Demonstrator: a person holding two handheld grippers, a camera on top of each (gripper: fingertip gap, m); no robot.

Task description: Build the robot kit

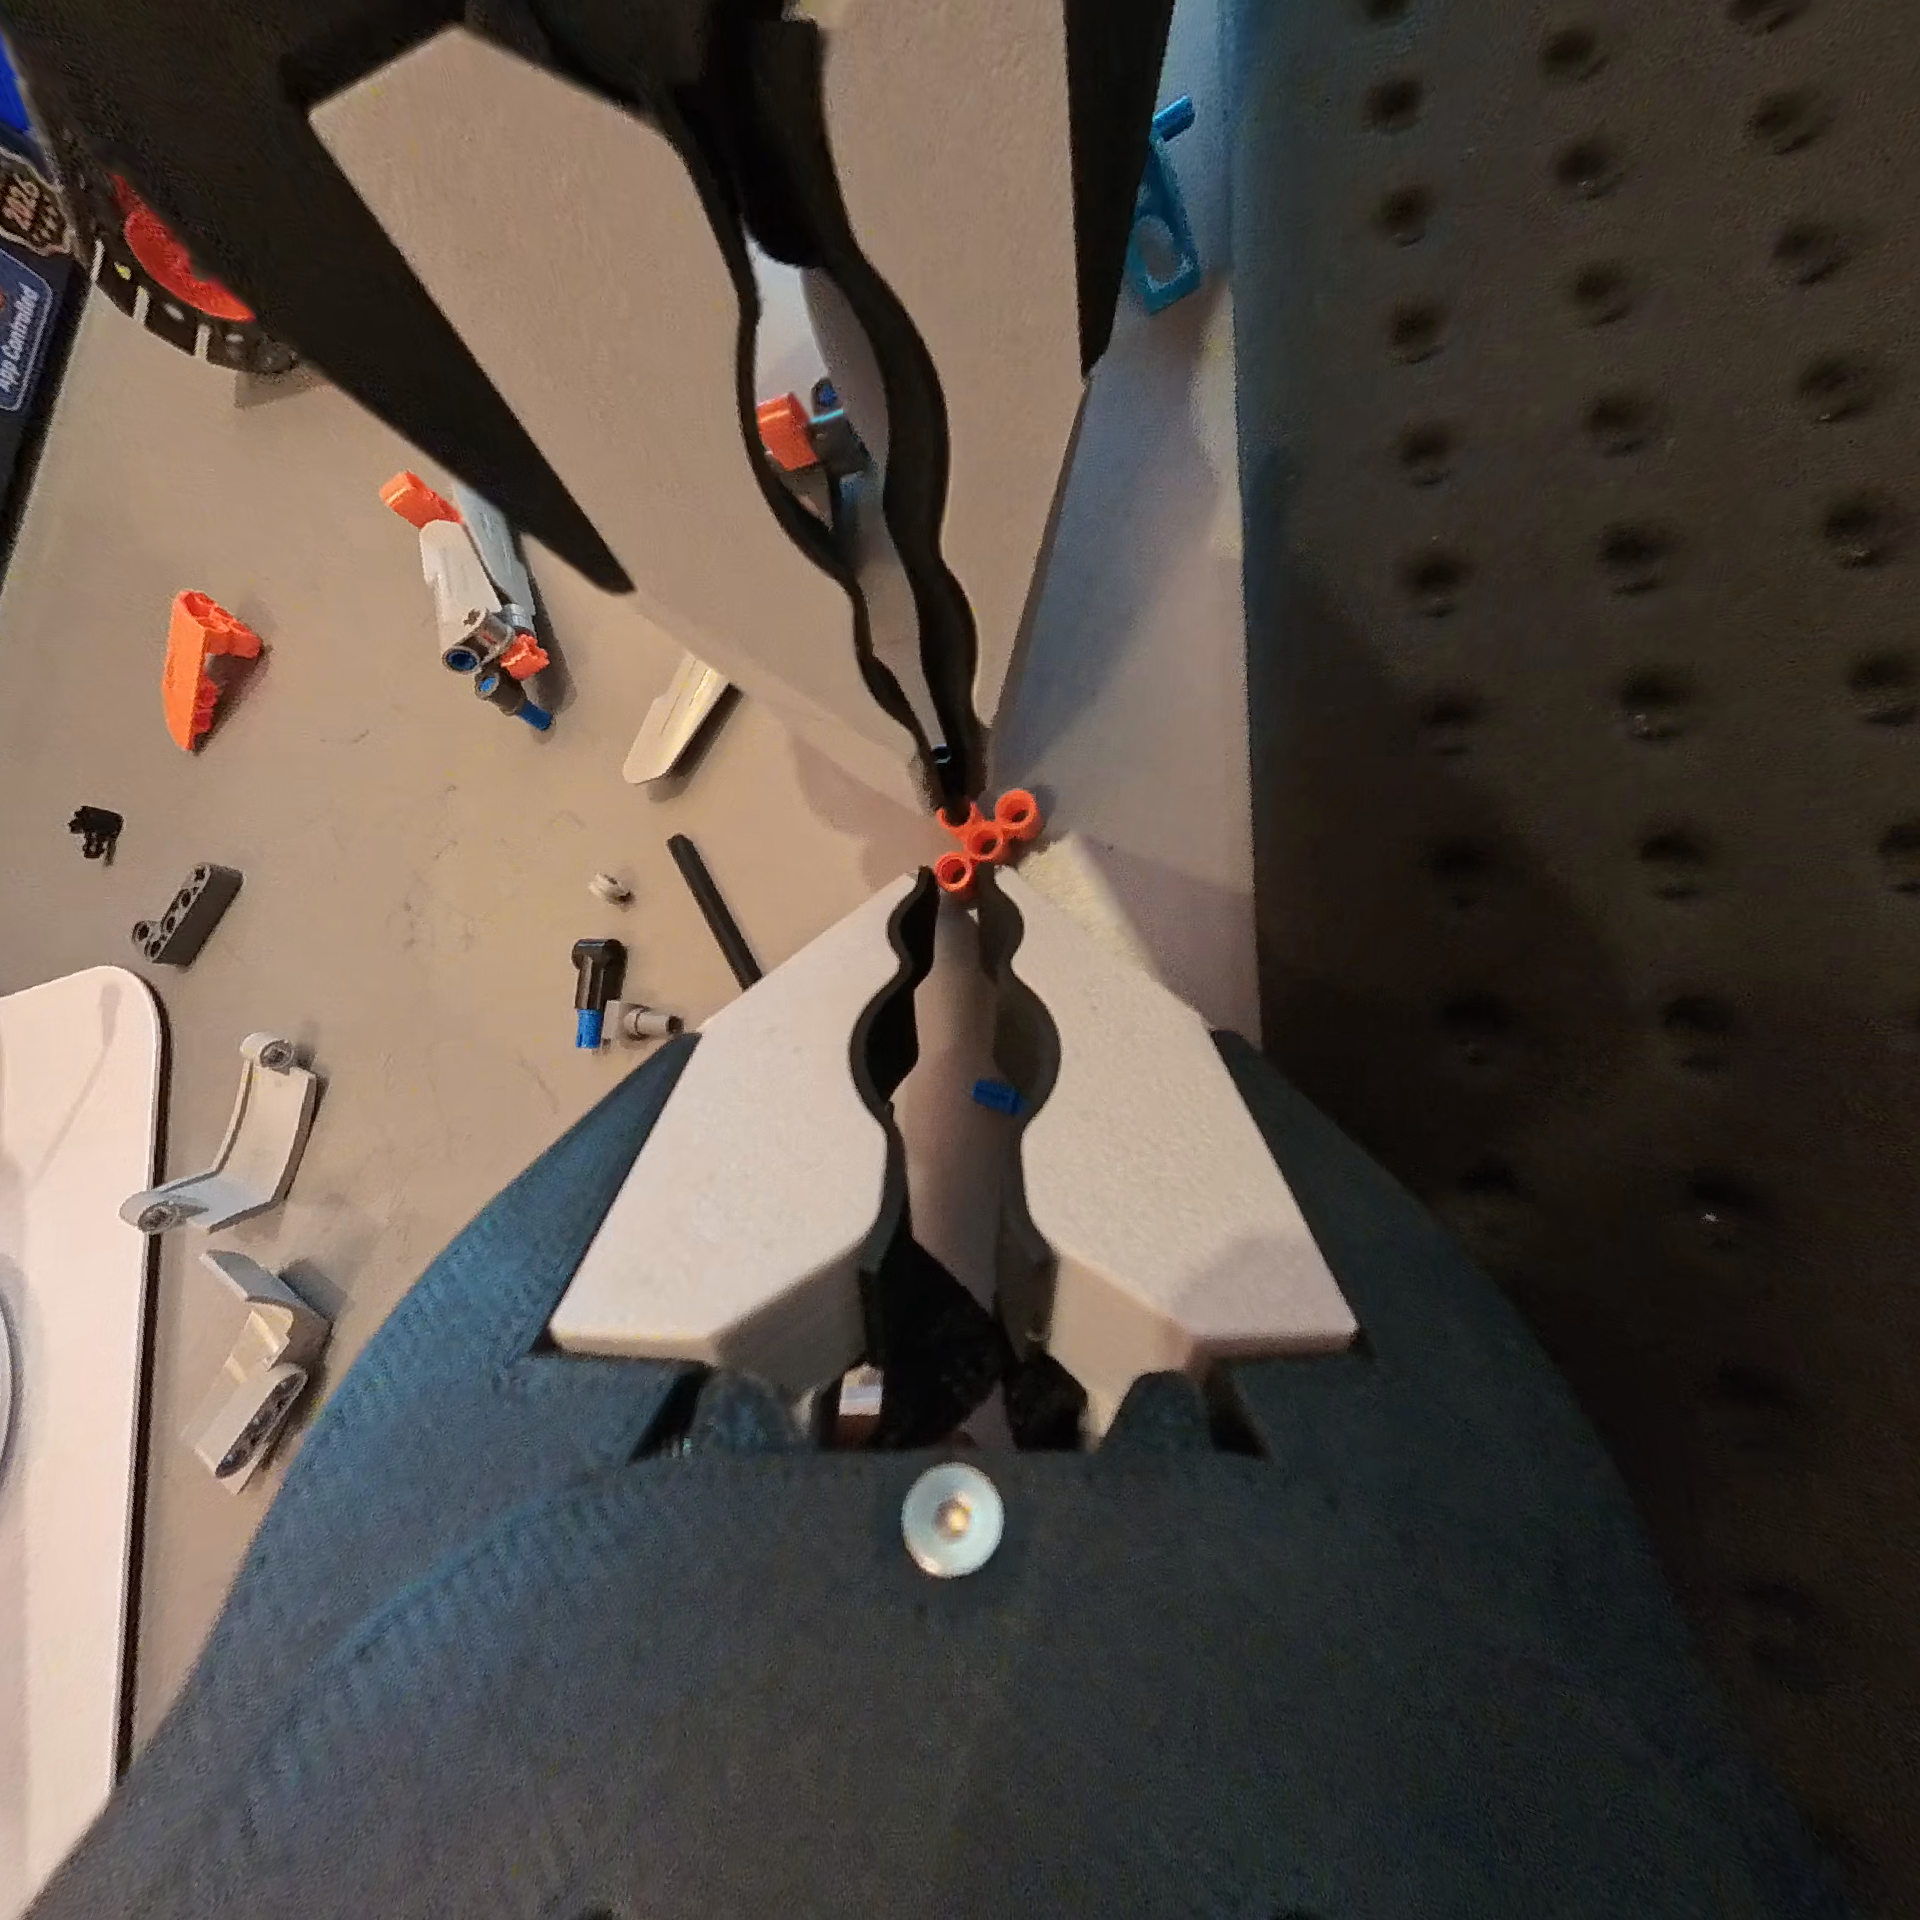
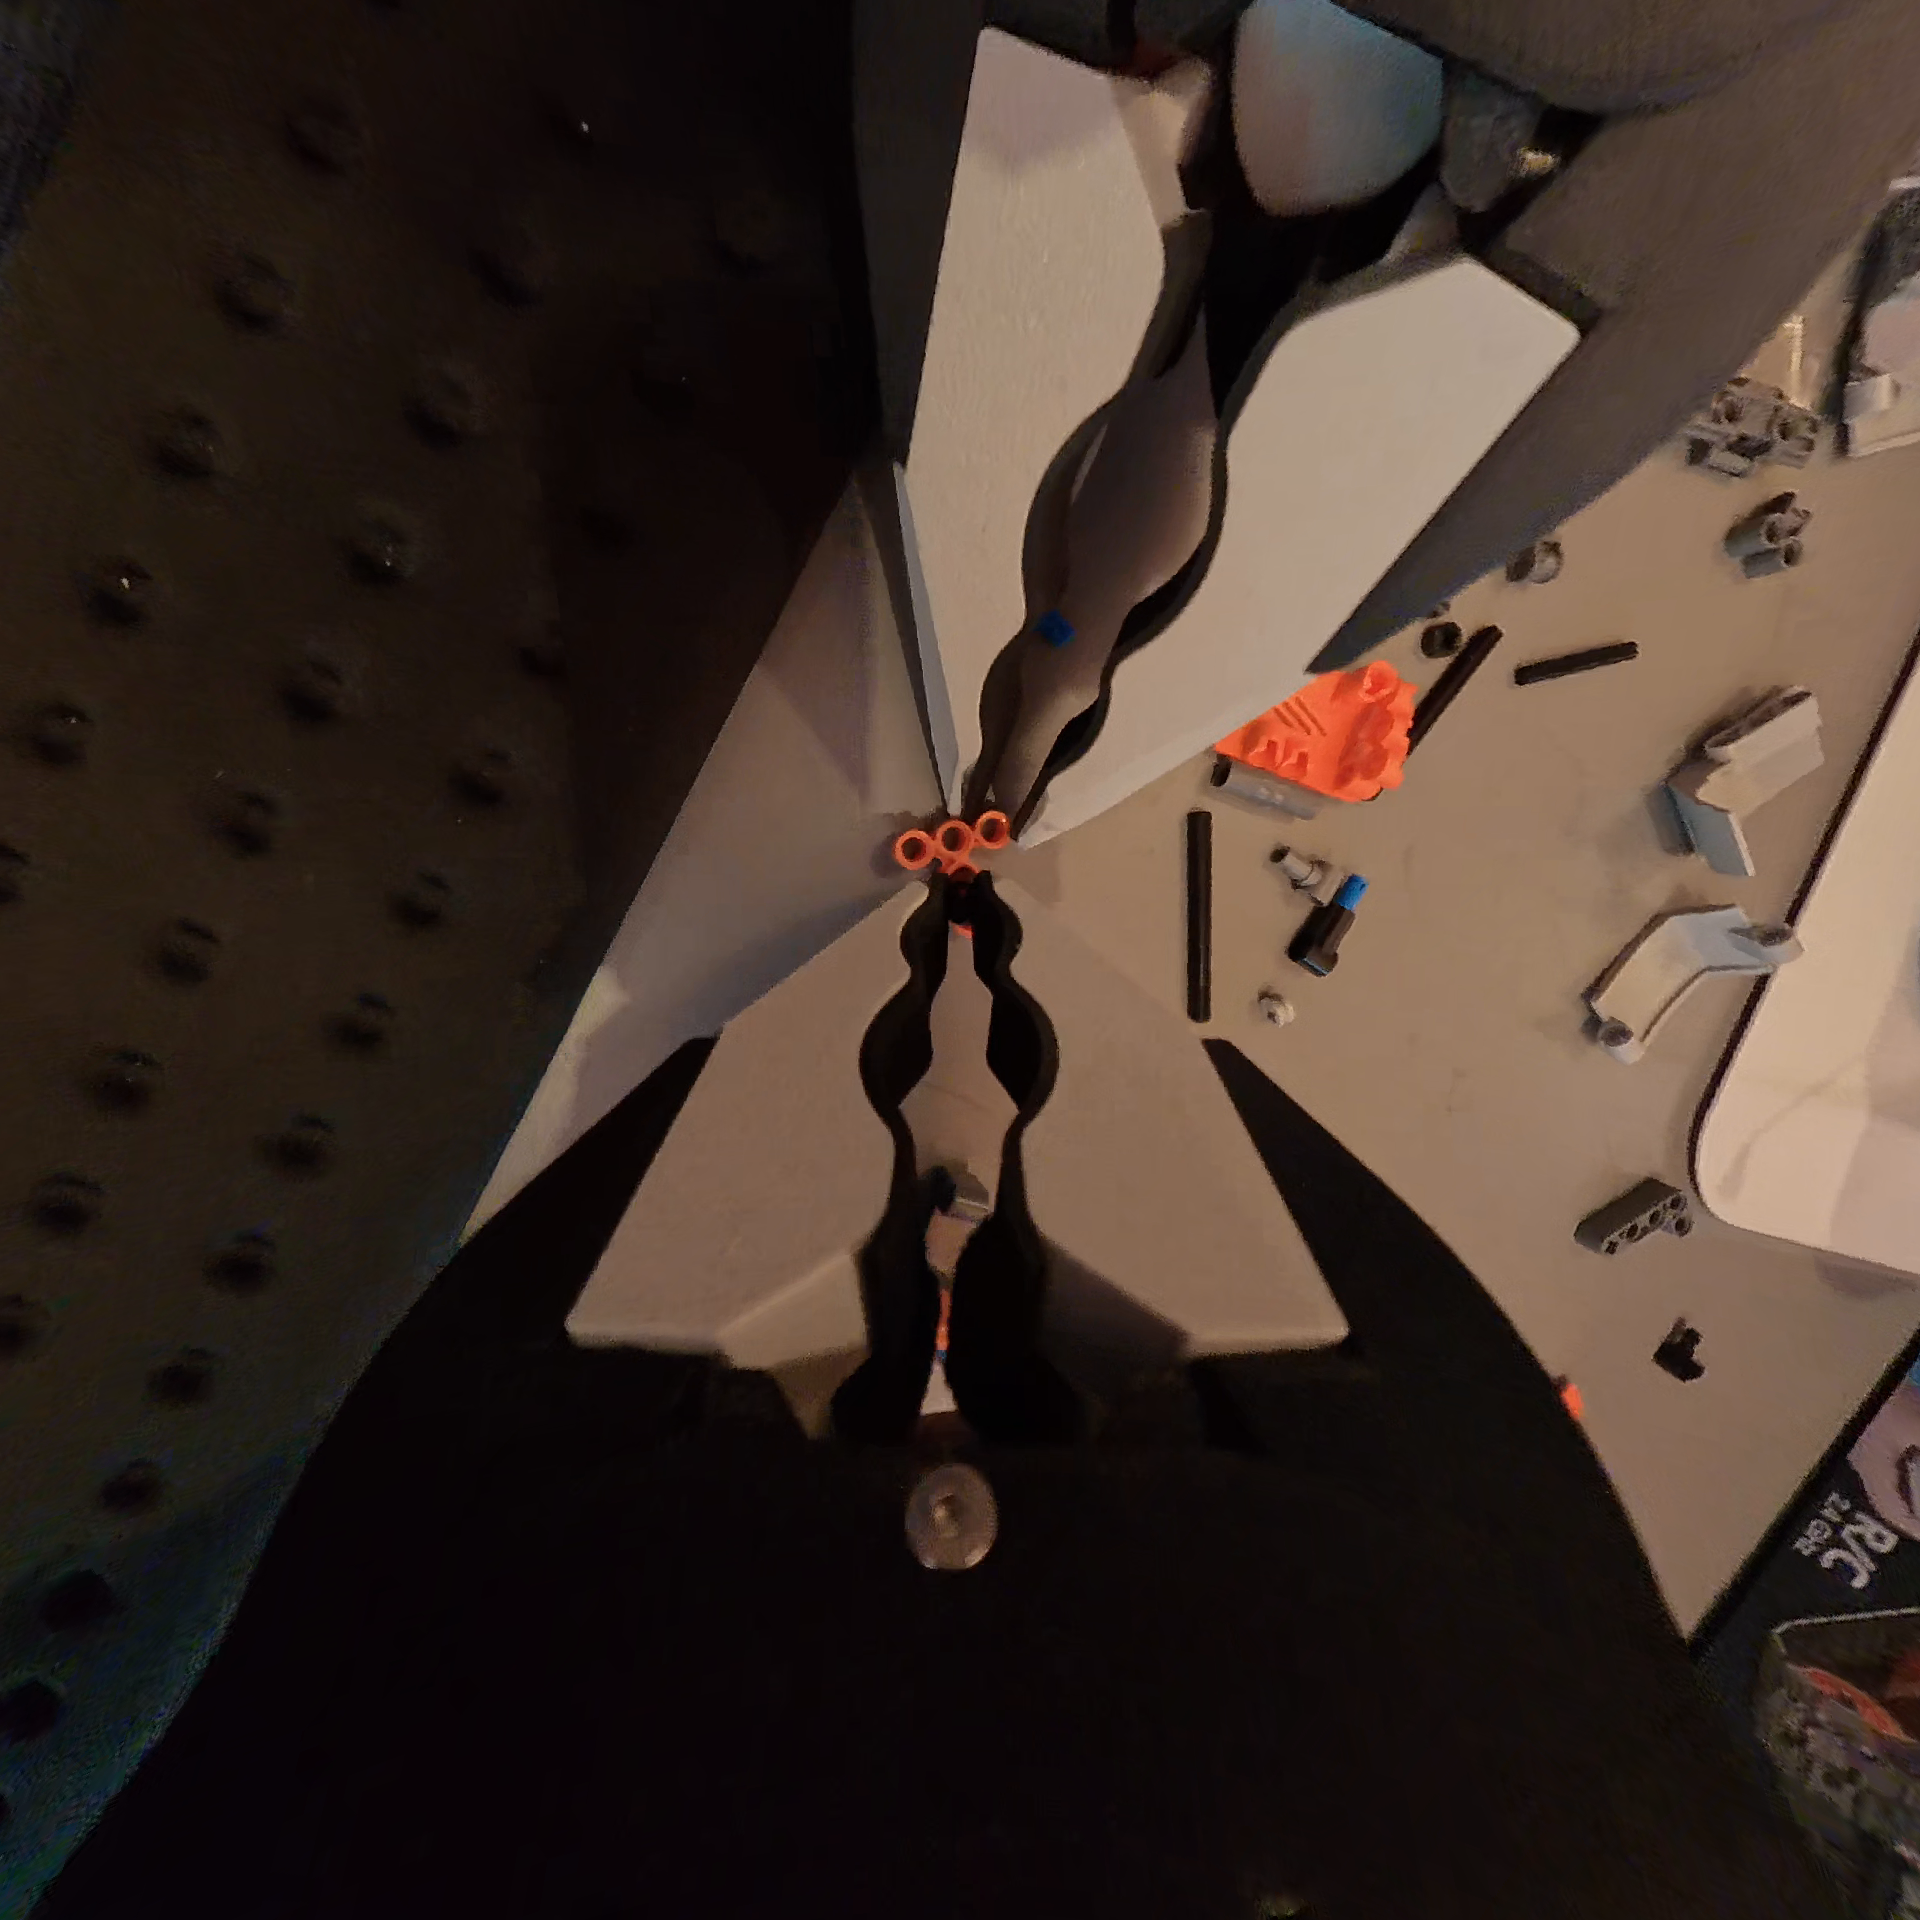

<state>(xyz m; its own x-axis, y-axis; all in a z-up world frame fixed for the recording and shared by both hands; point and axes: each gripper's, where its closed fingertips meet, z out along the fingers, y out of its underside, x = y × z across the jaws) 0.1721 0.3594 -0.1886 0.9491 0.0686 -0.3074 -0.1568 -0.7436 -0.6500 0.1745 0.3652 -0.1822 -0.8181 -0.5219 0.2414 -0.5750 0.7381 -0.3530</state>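
Observation:
A small orange connector with round holes (image 1: 982, 836) hangs above the grey table (image 1: 416, 831), between the two grippers, which meet tip to tip. My left gripper (image 1: 961, 899) comes in from below and is shut on the connector's lower end. My right gripper (image 1: 948, 774) reaches in from above, shut on a short black pin (image 1: 940, 756) that touches the connector. In the right wrist view the connector (image 2: 951, 836) sits between my right gripper (image 2: 964, 899) below and the left gripper (image 2: 987, 805) above.
Loose building pieces lie on the table: an orange panel (image 1: 203, 665), a black axle (image 1: 717, 914), grey curved panels (image 1: 249, 1143) and a blue frame (image 1: 1169, 229). A white tray (image 1: 73, 1247) stands at the left. A dark dimpled mat (image 1: 1610, 727) borders the table. The grippers are tip to tip, or close to it.

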